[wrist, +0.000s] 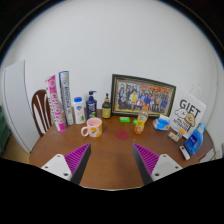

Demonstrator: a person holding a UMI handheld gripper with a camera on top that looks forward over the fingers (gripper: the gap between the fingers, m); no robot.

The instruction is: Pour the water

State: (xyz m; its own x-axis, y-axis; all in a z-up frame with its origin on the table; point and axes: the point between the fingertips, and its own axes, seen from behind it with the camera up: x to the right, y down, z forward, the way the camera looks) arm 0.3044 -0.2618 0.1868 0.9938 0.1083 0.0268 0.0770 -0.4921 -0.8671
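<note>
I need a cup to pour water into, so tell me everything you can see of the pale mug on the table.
The mug is pale cream or light pink, looks ceramic, and stands upright on the brown wooden table with its loop handle turned to one side. Its inside cannot be seen. It stands in front of a white bottle and a dark pump bottle; whether it touches them is unclear. It lies well beyond the open gripper, whose fingers hold nothing.

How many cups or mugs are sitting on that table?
2 that I can make out: a pink mug ahead of the left finger, near the bottles, and a blue cup further right, below the framed photo. Clutter may hide others.
</note>
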